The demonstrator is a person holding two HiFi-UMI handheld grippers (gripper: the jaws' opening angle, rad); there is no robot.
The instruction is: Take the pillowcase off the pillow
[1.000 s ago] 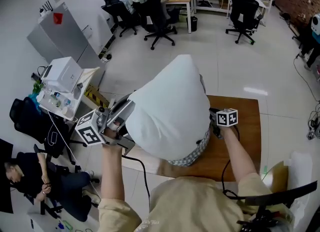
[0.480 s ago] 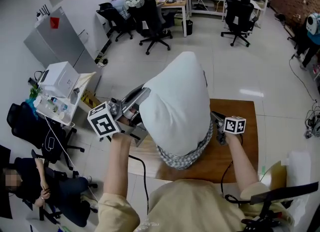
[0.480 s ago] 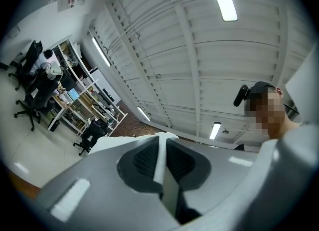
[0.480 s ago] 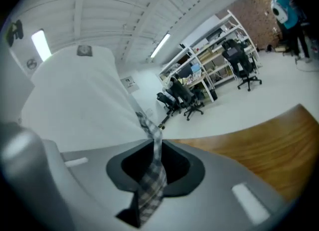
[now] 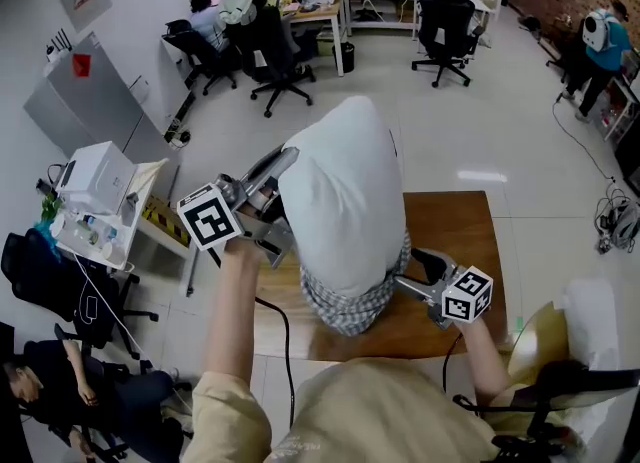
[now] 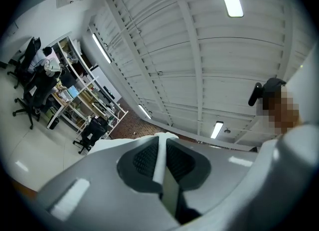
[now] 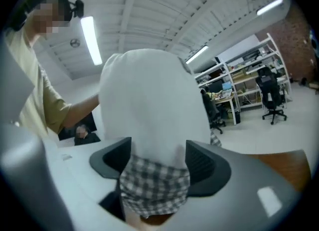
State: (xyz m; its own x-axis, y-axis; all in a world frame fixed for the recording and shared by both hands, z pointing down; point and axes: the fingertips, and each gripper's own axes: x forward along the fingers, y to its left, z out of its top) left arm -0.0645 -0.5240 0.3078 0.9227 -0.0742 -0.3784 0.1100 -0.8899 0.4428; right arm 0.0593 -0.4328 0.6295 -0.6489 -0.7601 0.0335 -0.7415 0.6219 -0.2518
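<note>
A white pillow (image 5: 345, 191) stands on end above the wooden table (image 5: 455, 226). Its grey checked pillowcase (image 5: 345, 306) is bunched round the lower end only. My left gripper (image 5: 286, 159) is at the pillow's left side, shut on a thin fold of the white pillow fabric (image 6: 159, 161). My right gripper (image 5: 408, 273) is at the lower right. Its jaws have just been opening and stand wide apart. In the right gripper view the checked pillowcase (image 7: 154, 185) hangs between the open jaws, under the white pillow (image 7: 149, 100).
Office chairs (image 5: 265, 56) and desks (image 5: 320, 11) fill the far floor. A white box on a cart (image 5: 95, 176) is at the left, and a seated person (image 5: 45, 401) at the lower left. A brown paper bag (image 5: 545, 336) lies by the table's right corner.
The right gripper left the pillow's right edge, swung to the checked lower end and opened its jaws. More checked cloth now shows below the pillow. The left gripper shifted slightly while keeping its hold.
</note>
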